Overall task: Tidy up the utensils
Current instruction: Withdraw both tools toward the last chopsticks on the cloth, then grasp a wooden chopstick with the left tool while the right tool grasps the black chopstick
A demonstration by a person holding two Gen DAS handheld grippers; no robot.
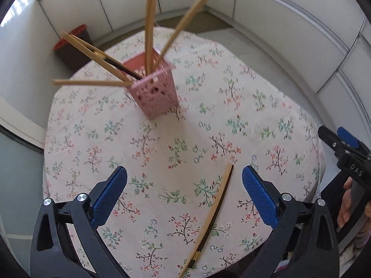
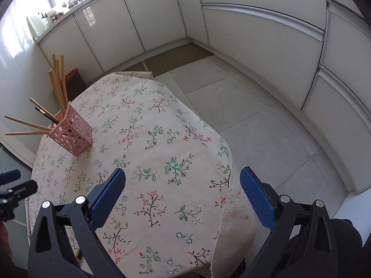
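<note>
A pink perforated holder (image 1: 154, 90) stands on the floral tablecloth (image 1: 231, 120) with several wooden chopsticks (image 1: 149, 25) fanned out of it. It also shows in the right wrist view (image 2: 71, 132), at the far left. One loose chopstick (image 1: 212, 217) lies on the cloth between the jaws of my left gripper (image 1: 184, 178), which is open and empty just above it. My right gripper (image 2: 183, 180) is open and empty over the table's right part; its body shows in the left wrist view (image 1: 343, 148) at the right edge.
A dark bin with a red rim (image 1: 74, 46) stands on the floor behind the table. White cabinets (image 2: 255, 34) line the walls. The table's right edge (image 2: 228, 185) drops to a grey tiled floor (image 2: 266, 120).
</note>
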